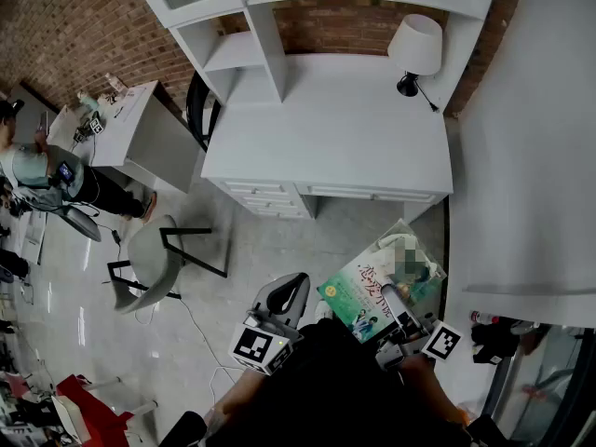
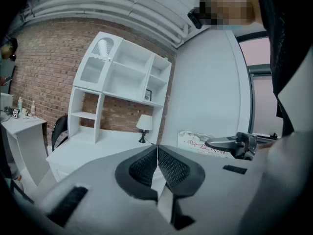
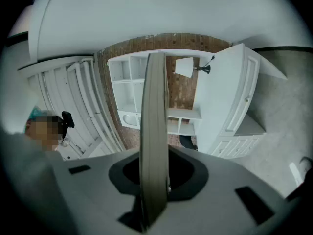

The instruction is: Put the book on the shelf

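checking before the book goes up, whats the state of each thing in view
right gripper, shut on the book
book, held in the air, edge-on between the jaws, not on the shelf
left gripper, shut, nothing in it
lamp, upright on the desk
drawers, closed
shelf, no book in it yet

White desk (image 1: 326, 133), white shelf unit (image 1: 235, 54) at its back, table lamp (image 1: 416, 45) at its right rear corner
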`<state>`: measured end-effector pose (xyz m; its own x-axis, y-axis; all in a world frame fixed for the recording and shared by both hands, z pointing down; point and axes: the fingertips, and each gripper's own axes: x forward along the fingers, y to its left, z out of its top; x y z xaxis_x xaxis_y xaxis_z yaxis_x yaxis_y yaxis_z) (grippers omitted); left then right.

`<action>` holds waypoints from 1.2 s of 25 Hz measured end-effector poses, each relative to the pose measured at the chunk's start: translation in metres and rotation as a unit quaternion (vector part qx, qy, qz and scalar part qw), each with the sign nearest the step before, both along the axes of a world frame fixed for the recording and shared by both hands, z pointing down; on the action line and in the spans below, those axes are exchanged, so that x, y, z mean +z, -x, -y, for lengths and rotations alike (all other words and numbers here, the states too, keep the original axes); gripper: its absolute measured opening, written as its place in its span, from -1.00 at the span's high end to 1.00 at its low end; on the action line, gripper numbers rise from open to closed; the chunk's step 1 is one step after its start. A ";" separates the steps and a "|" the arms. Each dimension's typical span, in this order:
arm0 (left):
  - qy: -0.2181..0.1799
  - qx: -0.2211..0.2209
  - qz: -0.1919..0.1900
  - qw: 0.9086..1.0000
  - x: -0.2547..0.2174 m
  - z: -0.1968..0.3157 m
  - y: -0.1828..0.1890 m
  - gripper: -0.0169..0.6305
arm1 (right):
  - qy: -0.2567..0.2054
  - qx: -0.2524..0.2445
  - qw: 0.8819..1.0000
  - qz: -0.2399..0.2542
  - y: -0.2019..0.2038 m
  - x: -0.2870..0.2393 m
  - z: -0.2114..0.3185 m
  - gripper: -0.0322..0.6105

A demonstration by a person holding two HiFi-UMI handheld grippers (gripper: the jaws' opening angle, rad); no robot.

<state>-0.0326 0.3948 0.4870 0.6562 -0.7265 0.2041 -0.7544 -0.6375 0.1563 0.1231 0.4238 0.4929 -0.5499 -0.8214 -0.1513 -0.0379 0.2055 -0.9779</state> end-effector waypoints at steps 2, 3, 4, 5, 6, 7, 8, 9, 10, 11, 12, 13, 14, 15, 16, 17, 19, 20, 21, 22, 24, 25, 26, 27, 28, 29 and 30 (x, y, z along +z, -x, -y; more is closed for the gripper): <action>-0.001 0.000 -0.002 1.000 -0.005 0.001 0.001 0.89 | -0.005 0.000 1.000 -0.008 0.000 -0.002 -0.001 0.66; -0.001 0.000 -0.002 1.000 -0.007 0.002 0.001 0.89 | -0.008 -0.001 1.000 -0.011 0.000 -0.003 -0.001 0.66; -0.001 -0.001 -0.004 1.000 -0.009 0.003 0.000 0.89 | -0.010 -0.002 1.000 -0.013 0.000 -0.004 -0.001 0.66; -0.001 -0.002 -0.006 1.000 -0.011 0.004 -0.001 0.89 | -0.012 -0.003 1.000 -0.014 -0.001 -0.005 0.000 0.66; -0.003 -0.003 -0.008 1.000 -0.012 0.006 -0.002 0.89 | -0.014 -0.004 1.000 -0.014 -0.002 -0.006 0.001 0.66; -0.004 -0.004 -0.009 1.000 -0.014 0.007 -0.005 0.89 | -0.016 -0.005 1.000 -0.014 -0.004 -0.007 0.003 0.66; -0.002 -0.006 -0.010 1.000 -0.016 0.009 -0.008 0.89 | -0.017 -0.005 1.000 -0.014 -0.006 -0.006 0.004 0.66; -0.003 -0.008 -0.009 1.000 -0.017 0.010 -0.009 0.89 | -0.017 -0.006 1.000 -0.013 -0.008 -0.005 0.004 0.66; -0.004 -0.011 -0.004 1.000 -0.016 0.011 -0.009 0.89 | -0.015 -0.007 1.000 -0.013 -0.010 -0.003 0.005 0.66; -0.006 -0.013 -0.001 1.000 -0.013 0.012 -0.008 0.89 | -0.013 -0.008 1.000 -0.011 -0.012 -0.001 0.005 0.66; -0.007 -0.014 0.001 1.000 -0.011 0.011 -0.007 0.89 | -0.011 -0.008 1.000 -0.010 -0.015 0.002 0.006 0.66; -0.008 -0.014 0.001 1.000 -0.009 0.011 -0.006 0.89 | -0.011 -0.007 1.000 -0.008 -0.016 0.004 0.007 0.66; -0.008 -0.013 0.002 1.000 -0.008 0.010 -0.005 0.89 | -0.011 -0.006 1.000 -0.008 -0.018 0.005 0.007 0.66; -0.005 -0.016 0.002 1.000 -0.009 0.009 -0.005 0.89 | -0.013 -0.004 1.000 -0.009 -0.020 0.006 0.008 0.66; -0.001 -0.022 0.002 1.000 -0.012 0.009 -0.004 0.89 | -0.014 -0.003 1.000 -0.010 -0.021 0.007 0.009 0.66; 0.001 -0.029 0.004 1.000 -0.012 0.009 -0.002 0.89 | -0.016 -0.002 1.000 -0.011 -0.023 0.007 0.010 0.66; -0.005 -0.036 0.009 0.999 -0.007 0.008 0.004 0.89 | -0.018 -0.004 1.000 -0.010 -0.024 0.009 0.011 0.66; -0.009 -0.037 0.008 0.999 -0.005 0.008 0.007 0.89 | -0.017 -0.004 1.000 -0.008 -0.024 0.009 0.012 0.66; -0.010 -0.038 0.007 0.999 -0.003 0.008 0.008 0.89 | -0.014 -0.005 1.000 -0.007 -0.024 0.010 0.013 0.66; -0.009 -0.041 0.006 0.999 -0.002 0.010 0.009 0.89 | -0.012 -0.005 1.000 -0.006 -0.024 0.011 0.014 0.66; -0.009 -0.044 0.004 0.999 -0.002 0.017 0.010 0.89 | -0.009 -0.008 1.000 -0.007 -0.024 0.011 0.018 0.66; -0.012 -0.044 0.003 0.999 -0.001 0.021 0.010 0.89 | -0.010 -0.011 1.000 -0.009 -0.023 0.010 0.021 0.66; -0.014 -0.044 -0.001 0.999 -0.001 0.027 0.011 0.89 | -0.011 -0.014 1.000 -0.012 -0.021 0.010 0.025 0.66; -0.012 -0.045 -0.006 0.999 -0.002 0.033 0.012 0.89 | -0.011 -0.016 1.000 -0.014 -0.019 0.010 0.030 0.66; -0.010 -0.046 -0.011 0.999 -0.002 0.040 0.013 0.89 | -0.011 -0.017 1.000 -0.016 -0.017 0.009 0.036 0.66; -0.009 -0.045 -0.013 0.999 0.000 0.047 0.014 0.89 | -0.012 -0.018 1.000 -0.015 -0.014 0.008 0.042 0.66; -0.010 -0.045 -0.015 0.999 0.001 0.055 0.016 0.89 | -0.011 -0.017 1.000 -0.014 -0.012 0.007 0.049 0.66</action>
<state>-0.0488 0.3397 0.4876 0.5935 -0.7868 0.1695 -0.8040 -0.5704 0.1678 0.1353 0.3746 0.4995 -0.5816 -0.7988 -0.1538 -0.0578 0.2292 -0.9717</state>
